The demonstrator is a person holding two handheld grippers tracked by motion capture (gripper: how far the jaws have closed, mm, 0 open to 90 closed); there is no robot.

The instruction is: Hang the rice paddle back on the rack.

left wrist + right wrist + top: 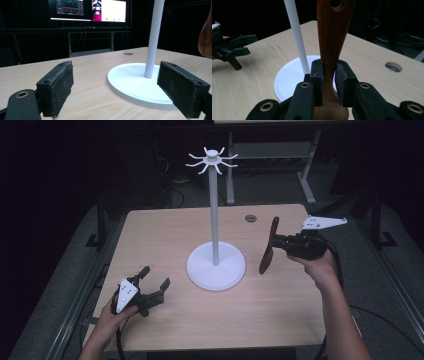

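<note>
A white stand [215, 210] with a round base [216, 266] and hooks [212, 160] at its top rises from the middle of the wooden table [165, 235]. My right gripper [281, 241] is shut on a dark brown wooden utensil [268, 246], held upright above the table to the right of the stand. In the right gripper view the pads [317, 77] press on both sides of the utensil's handle [332, 35], which has a hole near its upper end. My left gripper [154, 277] rests low at the table's front left, open, with nothing between its pads [60, 87].
A cable hole [250, 218] sits at the table's back right. Beyond the far edge stand monitors [88, 10] and a metal desk frame [270, 165]. Dark floor surrounds the table.
</note>
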